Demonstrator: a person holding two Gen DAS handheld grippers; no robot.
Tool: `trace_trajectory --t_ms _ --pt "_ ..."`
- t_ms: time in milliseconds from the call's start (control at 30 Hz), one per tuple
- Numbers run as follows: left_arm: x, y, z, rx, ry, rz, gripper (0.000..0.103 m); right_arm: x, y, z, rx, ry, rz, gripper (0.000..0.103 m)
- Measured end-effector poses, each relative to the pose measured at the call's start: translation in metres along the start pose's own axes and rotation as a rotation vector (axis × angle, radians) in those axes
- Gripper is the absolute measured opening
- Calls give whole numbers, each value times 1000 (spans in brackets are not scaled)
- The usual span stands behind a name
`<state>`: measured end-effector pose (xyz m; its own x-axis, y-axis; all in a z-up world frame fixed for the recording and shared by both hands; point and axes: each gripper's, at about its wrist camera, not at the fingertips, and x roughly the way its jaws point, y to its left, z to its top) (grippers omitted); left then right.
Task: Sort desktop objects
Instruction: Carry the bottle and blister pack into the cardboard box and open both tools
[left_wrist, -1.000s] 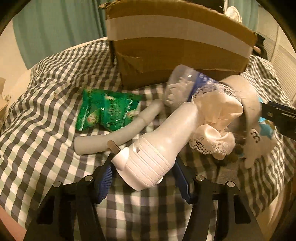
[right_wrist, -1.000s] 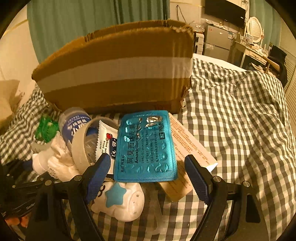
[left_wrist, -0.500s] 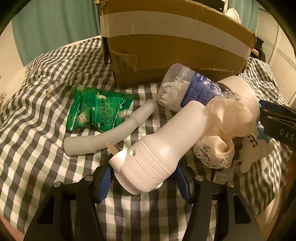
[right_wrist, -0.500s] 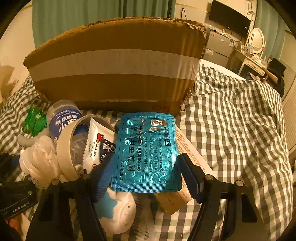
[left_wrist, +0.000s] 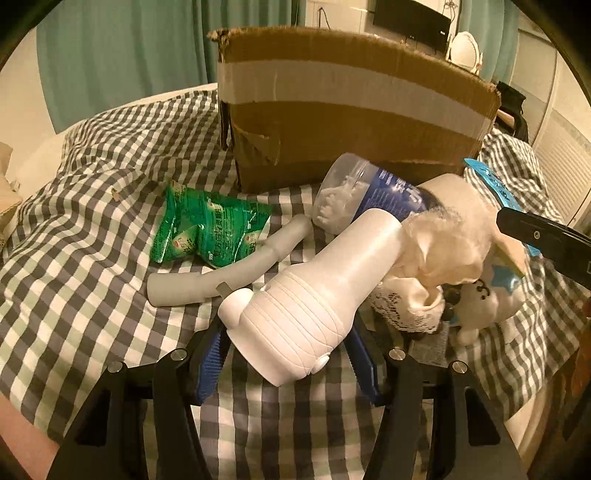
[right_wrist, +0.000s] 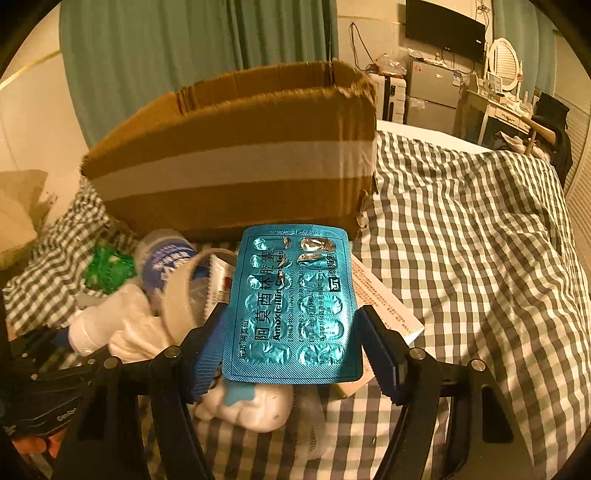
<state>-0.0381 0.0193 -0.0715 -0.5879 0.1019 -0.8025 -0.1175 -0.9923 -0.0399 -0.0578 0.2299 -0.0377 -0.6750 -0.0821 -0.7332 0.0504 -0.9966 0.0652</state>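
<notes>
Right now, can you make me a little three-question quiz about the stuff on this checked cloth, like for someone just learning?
1. True or false: the left tool is shut on the white hair dryer.
2. What does the right tool hold? A) teal pill sheet B) green packet C) blue-label bottle
3. Fill in: behind all the things stands a cardboard ____.

Key: 1 true; 2 A; 3 box.

Warm, dim amber light. Teal curtains (right_wrist: 207, 55) span upper left. Wall-mounted TV (right_wrist: 445, 27) upper right — below it a grey fridge (right_wrist: 430, 92), cluttered dresser (right_wrist: 495, 110) with oval mirror (right_wrist: 502, 64). Gingham-covered bed (right_wrist: 469, 236) fills lower right.
</notes>
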Motion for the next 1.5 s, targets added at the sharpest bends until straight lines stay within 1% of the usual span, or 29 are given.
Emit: trace_trajectory --t_ms 200,267,467,567,900,1067,1133,1233,1367,1500 --pt "-13 -3 -1 -15 -15 -2 61 -20 12 -2 -28 -39 41 69" --pt "-6 5 6 -22 -17 -1 61 -25 16 -3 -33 -45 51 69" --pt "-20 4 7 -30 -45 -5 61 -40 25 -8 -41 -63 97 69" --pt "-29 3 6 -39 -56 -21 61 -48 29 -11 -43 -73 115 69" --pt "-56 -6 8 -61 -97 -63 61 -76 35 -17 -33 -116 166 69" --pt "-64 -12 12 -61 -112 -57 61 -83 33 -14 -23 -134 180 69" --pt "-69 -14 18 -62 -122 -64 61 -85 32 -11 -21 -140 188 69" --pt "-77 -18 29 -54 -159 -59 61 -90 34 -2 -37 -159 192 69" --pt "-84 -28 53 -27 -196 -49 61 -94 33 14 -57 -188 195 69" --pt "-87 -32 79 -26 -233 -49 61 -96 29 33 -68 -219 194 69"
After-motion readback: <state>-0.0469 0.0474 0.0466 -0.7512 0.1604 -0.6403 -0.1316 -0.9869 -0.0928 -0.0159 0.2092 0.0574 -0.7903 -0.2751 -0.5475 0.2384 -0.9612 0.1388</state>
